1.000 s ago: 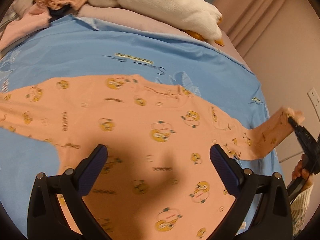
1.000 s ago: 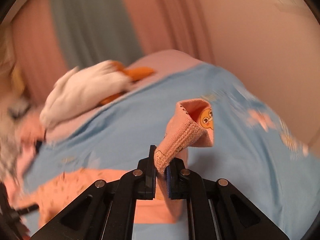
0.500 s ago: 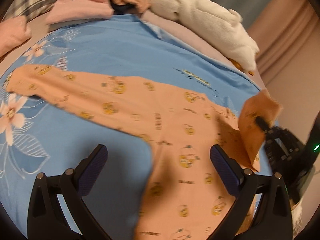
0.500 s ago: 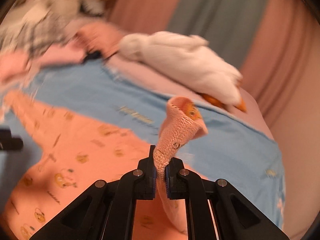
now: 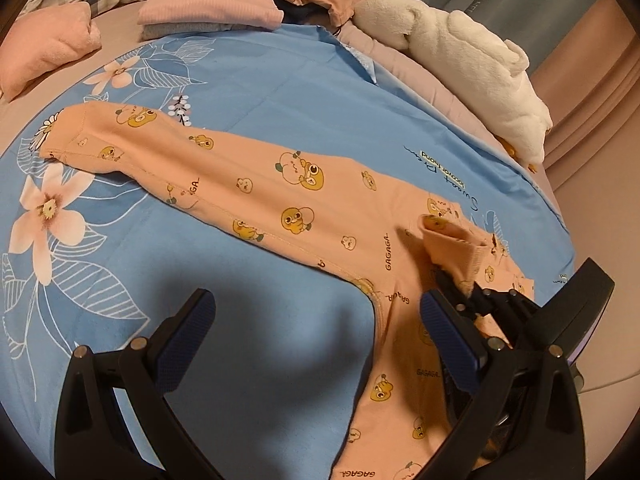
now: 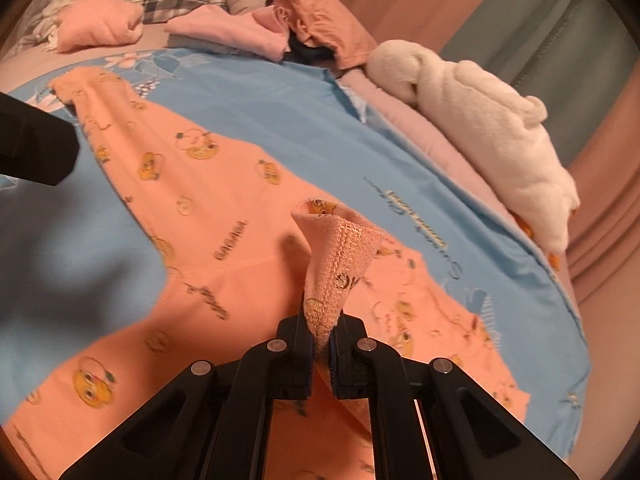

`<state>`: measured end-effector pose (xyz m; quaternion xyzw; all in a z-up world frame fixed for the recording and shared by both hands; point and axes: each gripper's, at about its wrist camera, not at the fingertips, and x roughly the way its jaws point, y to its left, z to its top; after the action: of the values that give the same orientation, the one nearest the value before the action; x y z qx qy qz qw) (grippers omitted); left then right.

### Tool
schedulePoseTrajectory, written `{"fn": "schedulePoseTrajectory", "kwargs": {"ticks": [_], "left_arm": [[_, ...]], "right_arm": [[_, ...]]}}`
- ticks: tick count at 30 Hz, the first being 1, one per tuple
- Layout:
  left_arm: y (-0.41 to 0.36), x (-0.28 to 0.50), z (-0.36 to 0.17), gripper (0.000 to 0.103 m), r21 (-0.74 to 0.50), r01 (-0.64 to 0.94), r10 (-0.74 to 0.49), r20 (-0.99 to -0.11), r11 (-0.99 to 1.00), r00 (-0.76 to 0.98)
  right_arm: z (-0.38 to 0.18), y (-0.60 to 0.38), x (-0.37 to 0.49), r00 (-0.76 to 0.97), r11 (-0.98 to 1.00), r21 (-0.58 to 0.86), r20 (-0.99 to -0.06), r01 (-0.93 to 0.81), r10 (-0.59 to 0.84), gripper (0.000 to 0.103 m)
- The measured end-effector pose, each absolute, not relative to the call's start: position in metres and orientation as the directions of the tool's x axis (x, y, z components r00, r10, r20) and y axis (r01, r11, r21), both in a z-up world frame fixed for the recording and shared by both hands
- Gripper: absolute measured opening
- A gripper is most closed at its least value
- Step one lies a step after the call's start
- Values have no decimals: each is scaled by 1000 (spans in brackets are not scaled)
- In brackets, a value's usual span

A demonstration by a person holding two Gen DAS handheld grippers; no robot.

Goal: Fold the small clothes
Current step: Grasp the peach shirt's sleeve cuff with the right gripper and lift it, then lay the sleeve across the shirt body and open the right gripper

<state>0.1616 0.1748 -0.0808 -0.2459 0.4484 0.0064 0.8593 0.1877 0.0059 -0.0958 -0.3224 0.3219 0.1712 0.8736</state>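
An orange duck-print baby top (image 5: 304, 200) lies spread across the blue floral sheet (image 5: 240, 64) mid-frame. The right gripper (image 6: 320, 344) is clamped on its ribbed sleeve cuff (image 6: 340, 264), lifted over the body. The left gripper (image 5: 316, 332) hangs with jaws apart, lower frame.

Left wrist view sits low over the blue floral bedsheet (image 5: 248, 60), angled down past its own black fingers, facing the far heap of pink folded clothes (image 5: 208, 16). Right wrist view looks the same way from just right, closer to the peach cartoon-print baby garment (image 6: 224, 216). Both share sheet, garment, heap and the cream plush toy (image 6: 480, 104) far right.
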Motion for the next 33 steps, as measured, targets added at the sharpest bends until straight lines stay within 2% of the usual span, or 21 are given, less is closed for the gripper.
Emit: {"fn": "schedulePoseTrajectory", "kwargs": {"ticks": [2, 6, 10, 17, 19, 23, 27, 33], "left_arm": [[177, 162, -81, 102, -417, -241, -205, -776, 877, 596], [177, 162, -78, 102, -411, -239, -199, -775, 880, 599], [171, 164, -73, 102, -418, -218, -212, -765, 882, 608], [131, 179, -68, 99, -401, -116, -254, -751, 909, 609], [114, 185, -68, 92, -395, -75, -273, -748, 916, 604], [79, 200, -72, 91, -365, 4, -300, -758, 931, 579], [52, 214, -78, 78, -339, 65, -317, -769, 938, 555], [28, 227, -102, 78, -299, 96, -305, -805, 949, 509]], "right_arm": [[-98, 14, 186, 728, 735, -444, -678, -513, 99, 7], [-106, 13, 187, 657, 750, -373, -746, -547, 108, 9], [-97, -3, 176, 649, 773, -322, -746, -546, 148, 9], [-64, -73, 164, 653, 877, -134, -721, -461, 233, 10], [-61, -93, 167, 669, 904, -114, -711, -412, 216, 10], [-63, -123, 178, 694, 937, -129, -706, -325, 143, 10], [-70, -145, 183, 697, 953, -131, -710, -274, 103, 10], [-82, -167, 193, 693, 967, -145, -719, -210, 42, 10]]}}
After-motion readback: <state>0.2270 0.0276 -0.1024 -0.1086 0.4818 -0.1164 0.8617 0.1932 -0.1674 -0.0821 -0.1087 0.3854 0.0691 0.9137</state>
